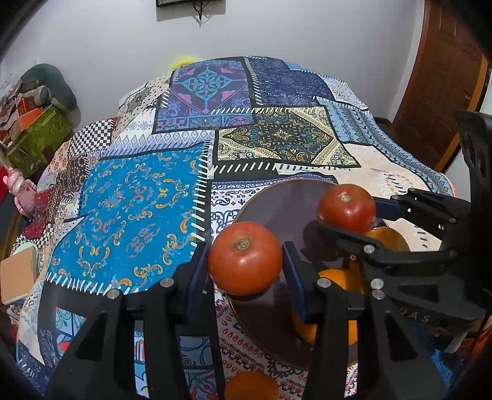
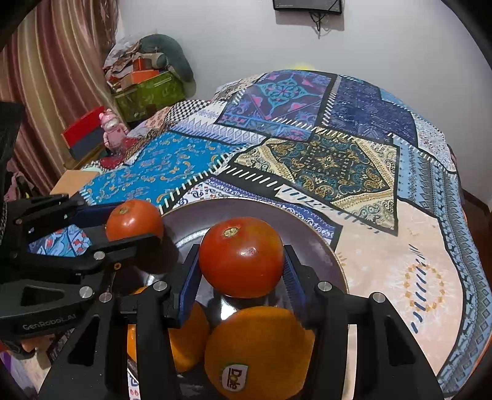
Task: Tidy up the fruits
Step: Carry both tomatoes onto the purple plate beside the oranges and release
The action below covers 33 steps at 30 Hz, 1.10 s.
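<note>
Patchwork tablecloth (image 1: 138, 197) under white wall (image 1: 123, 40), each claw (image 1: 246, 261) (image 2: 241, 261) pinching a tomato (image 1: 245, 258) (image 2: 241, 257).

Sitting near the worktop's (image 2: 399, 246) front edge: a plate (image 2: 310, 234), holding oranges (image 2: 261, 344) at its near side.

Room with a cloth-covered table set against a plain white wall.

The table is covered by a patchwork-printed cloth (image 1: 147, 197) in blue, navy, cream and black panels. A plain white painted wall (image 2: 233, 40) is seen behind it, with a dark wall-mounted panel (image 2: 307, 4) and dangling cable at the top edge. A brown wooden door (image 1: 442, 86) is noted at the right. Striped brown-pink curtains (image 2: 52, 77) are hung at the left, beside stacked green and orange boxes (image 2: 147, 89), a pink figurine (image 2: 112, 129) and a red box (image 2: 83, 129).
</note>
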{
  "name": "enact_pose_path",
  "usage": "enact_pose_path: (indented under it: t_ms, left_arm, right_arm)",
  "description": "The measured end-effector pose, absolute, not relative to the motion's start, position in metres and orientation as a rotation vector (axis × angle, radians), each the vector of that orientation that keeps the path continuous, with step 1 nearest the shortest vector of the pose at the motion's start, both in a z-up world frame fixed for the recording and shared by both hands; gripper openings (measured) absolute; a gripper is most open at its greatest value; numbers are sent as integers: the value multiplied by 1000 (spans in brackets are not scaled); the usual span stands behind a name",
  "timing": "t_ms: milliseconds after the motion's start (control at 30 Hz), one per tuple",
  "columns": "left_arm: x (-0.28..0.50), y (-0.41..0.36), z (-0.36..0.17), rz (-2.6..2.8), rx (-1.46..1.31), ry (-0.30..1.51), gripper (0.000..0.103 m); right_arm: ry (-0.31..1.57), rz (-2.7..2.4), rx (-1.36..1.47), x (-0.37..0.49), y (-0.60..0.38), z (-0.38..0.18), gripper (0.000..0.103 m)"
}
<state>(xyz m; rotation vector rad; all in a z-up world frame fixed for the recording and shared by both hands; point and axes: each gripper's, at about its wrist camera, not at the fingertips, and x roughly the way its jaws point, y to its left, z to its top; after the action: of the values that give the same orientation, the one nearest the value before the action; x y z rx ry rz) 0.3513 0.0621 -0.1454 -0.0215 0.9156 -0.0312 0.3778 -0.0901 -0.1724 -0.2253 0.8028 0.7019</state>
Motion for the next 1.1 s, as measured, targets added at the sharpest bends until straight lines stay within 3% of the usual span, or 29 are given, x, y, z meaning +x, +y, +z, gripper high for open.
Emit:
enact_pose_path:
  t_ms: [1100]
  left_arm:
    - [368, 23, -144, -95, 14, 913, 47]
  right_arm:
    - [794, 697, -139, 379, -136, -164, 50]
